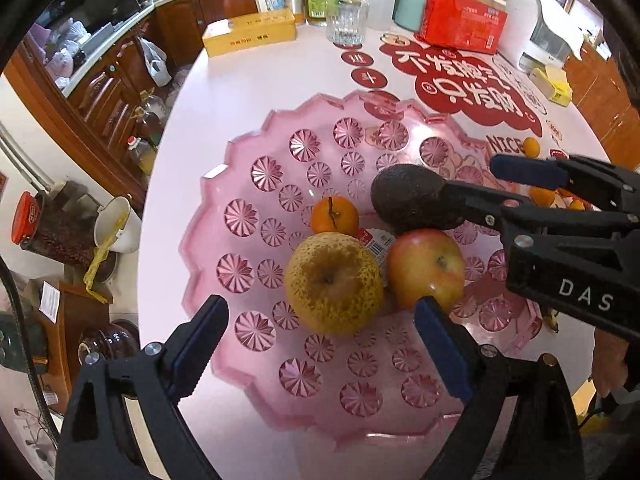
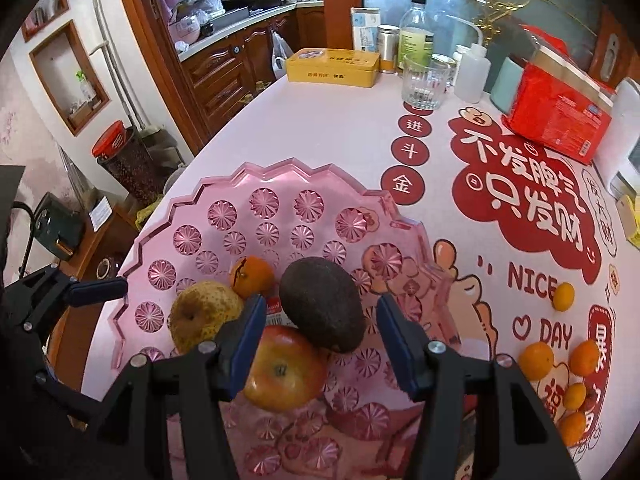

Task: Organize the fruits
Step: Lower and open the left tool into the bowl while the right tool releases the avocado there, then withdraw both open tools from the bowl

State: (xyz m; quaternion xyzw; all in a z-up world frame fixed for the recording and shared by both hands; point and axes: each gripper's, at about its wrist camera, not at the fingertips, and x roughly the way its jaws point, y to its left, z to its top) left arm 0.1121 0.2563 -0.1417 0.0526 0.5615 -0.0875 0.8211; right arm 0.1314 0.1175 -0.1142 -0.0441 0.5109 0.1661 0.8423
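the left gripper (image 1: pixel 320 344) is gaping empty over the pear (image 1: pixel 334 282) while the right gripper (image 2: pixel 318 330) is straddling, not pinching, the avocado (image 2: pixel 322 304) resting in the pink bowl (image 2: pixel 192 208), suggesting both fruits are delivered.

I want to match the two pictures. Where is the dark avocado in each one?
Left wrist view: the avocado is right of centre, above the red apple.
Right wrist view: the avocado is at centre, low down, above the same apple.
Shared landmark: the pink bowl that holds the fruit.
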